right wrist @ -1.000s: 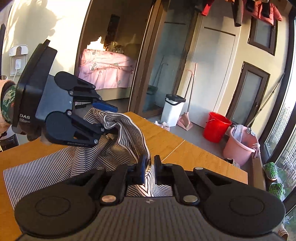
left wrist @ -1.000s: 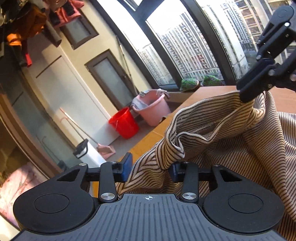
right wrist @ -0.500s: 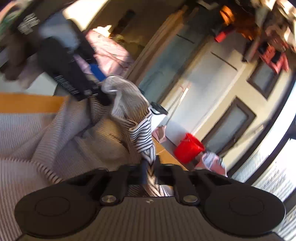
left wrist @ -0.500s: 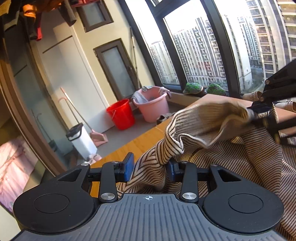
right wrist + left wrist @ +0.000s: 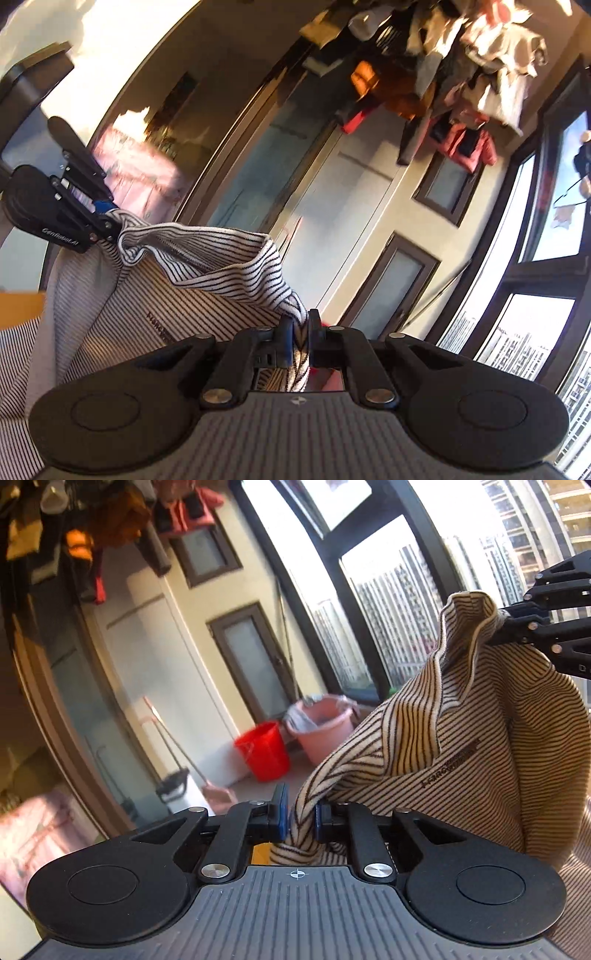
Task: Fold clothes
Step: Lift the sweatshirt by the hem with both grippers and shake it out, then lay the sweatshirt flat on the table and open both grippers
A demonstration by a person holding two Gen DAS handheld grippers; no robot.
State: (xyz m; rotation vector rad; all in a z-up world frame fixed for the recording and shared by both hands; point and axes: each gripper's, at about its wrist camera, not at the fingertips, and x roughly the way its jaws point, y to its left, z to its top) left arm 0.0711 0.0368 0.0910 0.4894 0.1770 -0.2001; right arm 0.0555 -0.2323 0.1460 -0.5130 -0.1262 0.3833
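Note:
A black-and-white striped garment (image 5: 461, 746) hangs in the air between my two grippers. My left gripper (image 5: 298, 818) is shut on one bunched corner of it. My right gripper (image 5: 300, 334) is shut on another corner. In the left wrist view the right gripper (image 5: 517, 622) holds the cloth at the upper right. In the right wrist view the left gripper (image 5: 107, 221) holds it at the left, and the striped garment (image 5: 207, 266) sags between them, with dark lettering on its front. A corner of the wooden table (image 5: 20, 308) shows at far left.
A red bucket (image 5: 264, 751) and a pink basin (image 5: 323, 727) stand on the floor by the window. A broom with dustpan (image 5: 173, 786) leans near a door. Clothes (image 5: 436, 62) hang overhead. Tall windows (image 5: 535, 302) are on the right.
Both grippers have risen and tilted upward, lifting the striped garment off the table. The table has almost dropped out of view and the cloth now hangs stretched between the grippers.

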